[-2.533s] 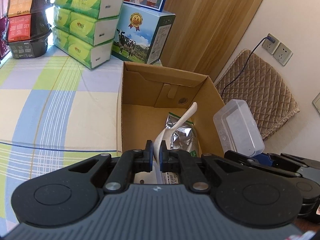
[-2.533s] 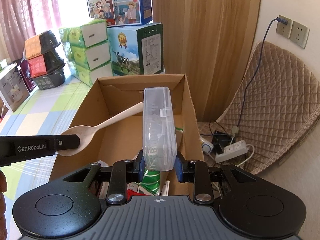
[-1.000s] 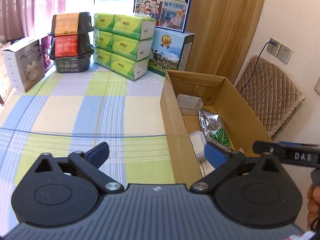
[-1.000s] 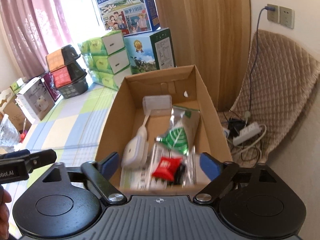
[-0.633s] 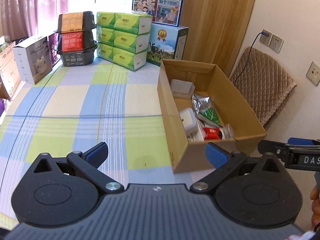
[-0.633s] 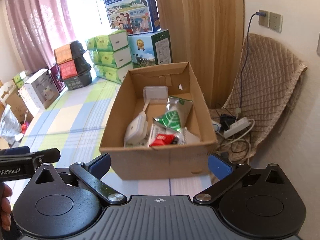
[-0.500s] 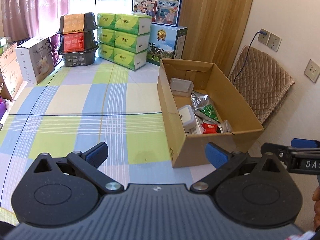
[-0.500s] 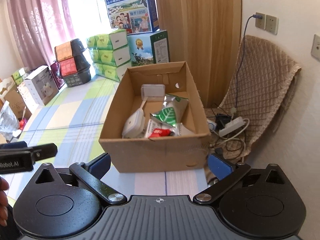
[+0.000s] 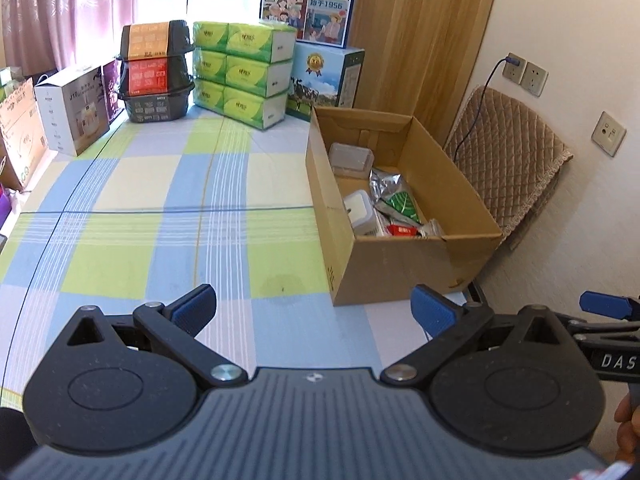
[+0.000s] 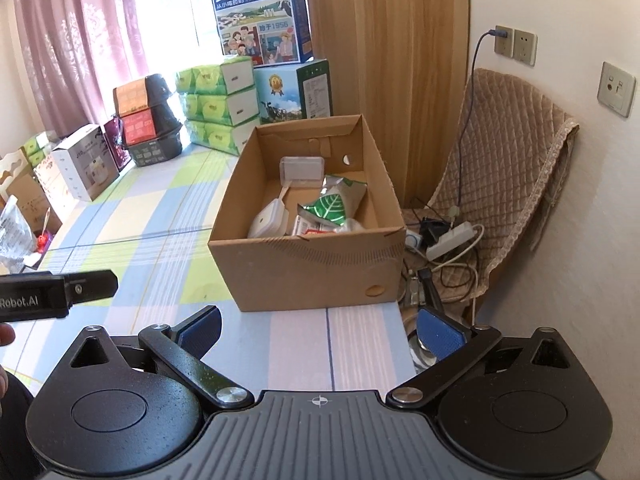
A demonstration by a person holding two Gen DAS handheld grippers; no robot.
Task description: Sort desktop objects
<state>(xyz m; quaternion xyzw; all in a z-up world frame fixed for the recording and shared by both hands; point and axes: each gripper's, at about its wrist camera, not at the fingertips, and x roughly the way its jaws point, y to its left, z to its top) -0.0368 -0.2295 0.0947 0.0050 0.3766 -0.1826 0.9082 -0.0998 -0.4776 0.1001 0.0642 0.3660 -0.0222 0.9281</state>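
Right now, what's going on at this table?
A person holds two grippers, both open and empty: the left gripper and right gripper hang back from the cardboard box on the checked tablecloth. The box holds a clear plastic case, a green foil packet, a wooden spoon and other small items.

— Where's everything sitting?

— In the open cardboard box (image 10: 308,268) at the tabletop's right edge. A clear lidded plastic container (image 10: 301,169) lies against the far wall, with a wooden spoon (image 10: 282,194) below it.

— And nearer?

— A white rounded case (image 10: 267,220), a silver-green leaf-print pouch (image 10: 334,204), and a small red packet (image 9: 402,231).
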